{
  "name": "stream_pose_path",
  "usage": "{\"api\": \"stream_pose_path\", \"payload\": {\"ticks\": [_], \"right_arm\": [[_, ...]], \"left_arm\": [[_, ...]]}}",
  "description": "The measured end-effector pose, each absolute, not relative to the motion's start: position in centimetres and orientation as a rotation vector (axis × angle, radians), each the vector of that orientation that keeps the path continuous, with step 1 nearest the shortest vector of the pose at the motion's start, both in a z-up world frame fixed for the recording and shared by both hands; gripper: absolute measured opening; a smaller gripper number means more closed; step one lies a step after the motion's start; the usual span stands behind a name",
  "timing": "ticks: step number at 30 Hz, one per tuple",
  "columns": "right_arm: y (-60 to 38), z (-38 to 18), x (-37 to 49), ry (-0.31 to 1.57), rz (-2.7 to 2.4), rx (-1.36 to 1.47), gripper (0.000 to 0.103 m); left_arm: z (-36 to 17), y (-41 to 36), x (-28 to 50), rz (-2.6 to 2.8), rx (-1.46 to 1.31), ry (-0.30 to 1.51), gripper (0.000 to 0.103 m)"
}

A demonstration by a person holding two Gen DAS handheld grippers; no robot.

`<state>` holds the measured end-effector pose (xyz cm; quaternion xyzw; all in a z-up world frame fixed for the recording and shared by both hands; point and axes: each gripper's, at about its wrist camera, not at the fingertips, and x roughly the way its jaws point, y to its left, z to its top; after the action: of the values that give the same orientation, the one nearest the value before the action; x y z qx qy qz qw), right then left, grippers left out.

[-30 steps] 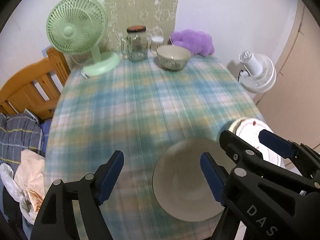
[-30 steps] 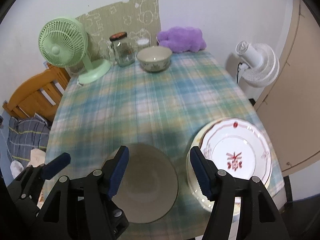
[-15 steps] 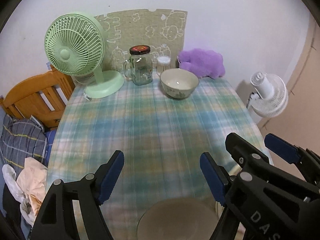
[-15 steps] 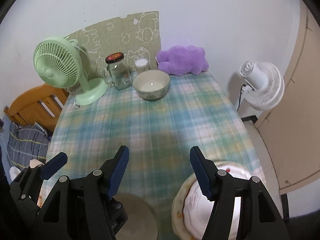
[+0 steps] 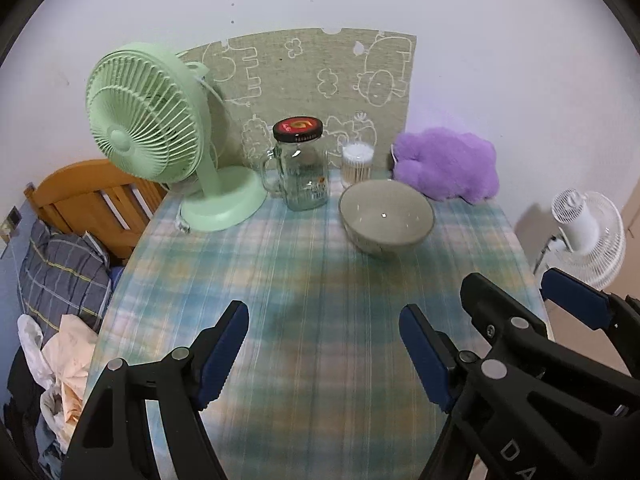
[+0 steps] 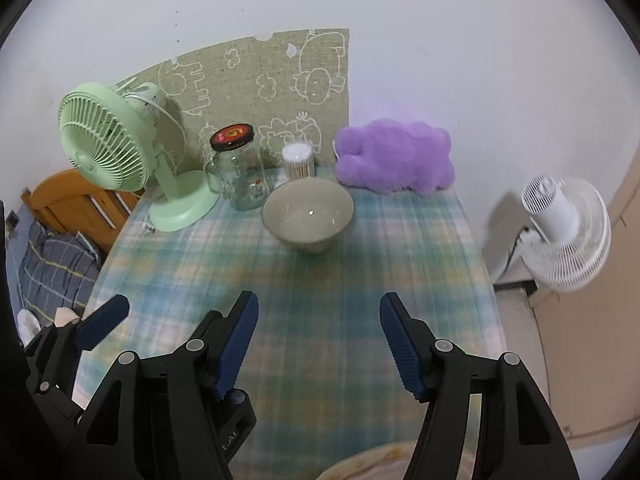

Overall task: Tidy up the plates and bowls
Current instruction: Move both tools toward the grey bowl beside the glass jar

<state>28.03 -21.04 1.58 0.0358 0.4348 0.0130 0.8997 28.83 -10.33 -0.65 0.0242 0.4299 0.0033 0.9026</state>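
A grey-green bowl (image 5: 386, 218) stands upright at the far end of the plaid table (image 5: 320, 300); it also shows in the right wrist view (image 6: 308, 214). My left gripper (image 5: 324, 352) is open and empty, well short of the bowl. My right gripper (image 6: 318, 340) is open and empty, to the right of the left one, also short of the bowl. The rim of a plate (image 6: 384, 462) shows at the bottom edge of the right wrist view. The near bowl is out of view.
Behind the bowl stand a green desk fan (image 5: 160, 136), a glass jar with a red lid (image 5: 302, 164), a cotton swab tub (image 5: 356, 162) and a purple plush (image 5: 444, 164). A white fan (image 6: 564, 232) stands beyond the table's right edge. A wooden chair (image 5: 92, 200) and clothes lie left.
Both grippers have tilted up and drawn back. The near bowl and the decorated plate have dropped out of view below; the far bowl and wall now fill the views. Both stay open.
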Motion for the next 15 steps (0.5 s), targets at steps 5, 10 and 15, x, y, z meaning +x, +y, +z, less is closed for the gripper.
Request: {"api": "stream_pose_path", "payload": {"ticks": [5, 10, 15], "right_arm": [[-22.8, 0.9, 31.4, 0.897, 0.051, 0.089, 0.067], [-23.8, 0.2, 34.6, 0.895, 0.060, 0.113, 0.067], [-24.2, -1.0, 37.7, 0.901, 0.070, 0.120, 0.067]], "left_arm": [[-1.1, -12.0, 31.6, 0.024, 0.062, 0.885, 0.079], [-1.8, -12.9, 34.5, 0.032, 0.056, 0.895, 0.076], [-3.2, -13.3, 37.3, 0.032, 0.028, 0.906, 0.073]]}}
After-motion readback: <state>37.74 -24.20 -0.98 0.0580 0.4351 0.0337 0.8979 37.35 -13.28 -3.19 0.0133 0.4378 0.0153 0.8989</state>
